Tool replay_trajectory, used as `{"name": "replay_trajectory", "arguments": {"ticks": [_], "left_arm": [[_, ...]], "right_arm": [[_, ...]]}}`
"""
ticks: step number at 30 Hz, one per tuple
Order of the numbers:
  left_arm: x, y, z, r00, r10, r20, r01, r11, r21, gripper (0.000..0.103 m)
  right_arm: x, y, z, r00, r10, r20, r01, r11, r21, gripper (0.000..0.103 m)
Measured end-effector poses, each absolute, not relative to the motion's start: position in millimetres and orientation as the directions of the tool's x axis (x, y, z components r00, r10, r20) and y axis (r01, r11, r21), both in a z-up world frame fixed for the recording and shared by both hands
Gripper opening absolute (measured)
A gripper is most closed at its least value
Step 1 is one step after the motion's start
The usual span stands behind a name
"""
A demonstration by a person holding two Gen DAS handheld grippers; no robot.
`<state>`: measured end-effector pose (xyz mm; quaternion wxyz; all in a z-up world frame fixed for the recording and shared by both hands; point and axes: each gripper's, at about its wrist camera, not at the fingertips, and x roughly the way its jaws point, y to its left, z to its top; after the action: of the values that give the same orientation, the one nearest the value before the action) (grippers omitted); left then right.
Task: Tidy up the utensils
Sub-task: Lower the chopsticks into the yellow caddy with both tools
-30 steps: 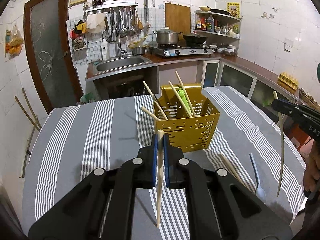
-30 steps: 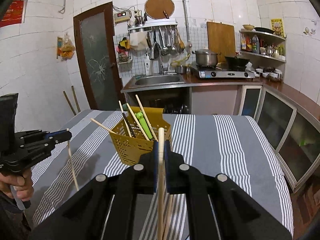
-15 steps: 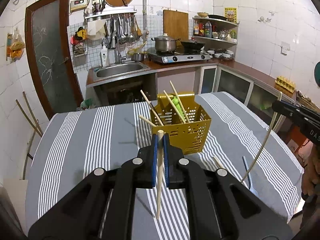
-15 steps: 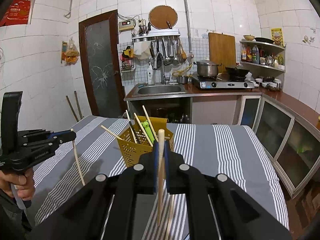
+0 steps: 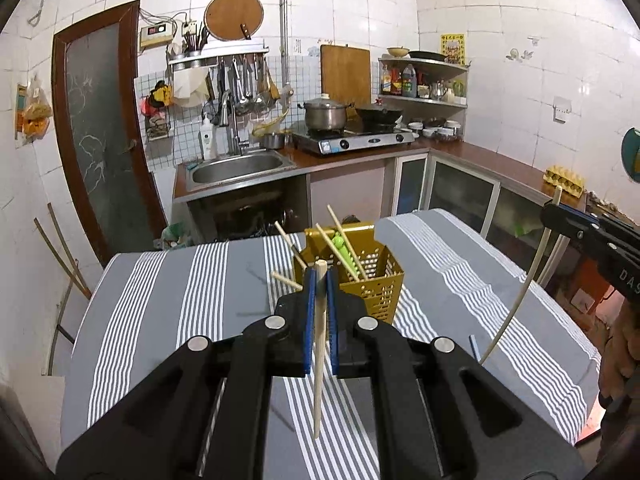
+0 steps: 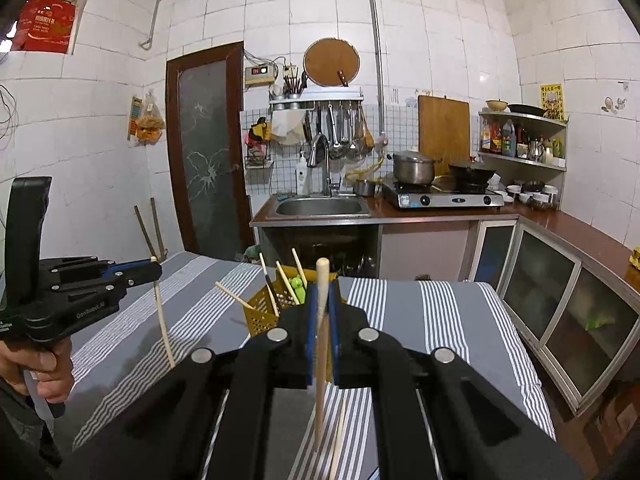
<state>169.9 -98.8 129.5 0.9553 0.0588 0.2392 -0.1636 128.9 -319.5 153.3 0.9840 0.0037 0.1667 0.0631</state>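
Observation:
A yellow perforated utensil basket (image 5: pixel 378 286) stands on the striped table, with several chopsticks and a green utensil (image 5: pixel 345 250) leaning in it. My left gripper (image 5: pixel 319 280) is shut on a wooden chopstick (image 5: pixel 318 380) that hangs upright above the cloth, in front of the basket. In the right wrist view my right gripper (image 6: pixel 322 292) is shut on another chopstick (image 6: pixel 320 380), with the basket (image 6: pixel 260 314) just behind it to the left. Each gripper shows in the other's view: the right gripper (image 5: pixel 555 209) at the far right, the left gripper (image 6: pixel 154 269) at the left, each with its chopstick dangling.
The table wears a grey and white striped cloth (image 5: pixel 160 304). One loose chopstick (image 6: pixel 338 440) lies on it under my right gripper, and a blue-handled spoon (image 5: pixel 473 347) lies near the right side. Sink (image 5: pixel 236 168), stove (image 5: pixel 356 142) and counter cabinets stand beyond.
Both grippers have risen with their chopsticks, so the sticks' lower ends now hang higher above the cloth. The basket looks smaller and lower in both views.

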Motion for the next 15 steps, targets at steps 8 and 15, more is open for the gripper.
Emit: {"name": "replay_trajectory", "arguments": {"ticks": [8, 15], "left_arm": [[165.9, -107.5, 155.7, 0.855, -0.300, -0.424, 0.350, 0.936, 0.044, 0.005], [166.1, -114.9, 181.7, 0.872, -0.315, -0.374, 0.362, 0.930, 0.060, 0.005]], "right_arm": [[120.4, -310.9, 174.6, 0.950, 0.125, -0.287, -0.129, 0.992, 0.005, 0.006], [123.7, -303.3, 189.3, 0.955, 0.135, -0.264, -0.143, 0.990, -0.011, 0.006]]}}
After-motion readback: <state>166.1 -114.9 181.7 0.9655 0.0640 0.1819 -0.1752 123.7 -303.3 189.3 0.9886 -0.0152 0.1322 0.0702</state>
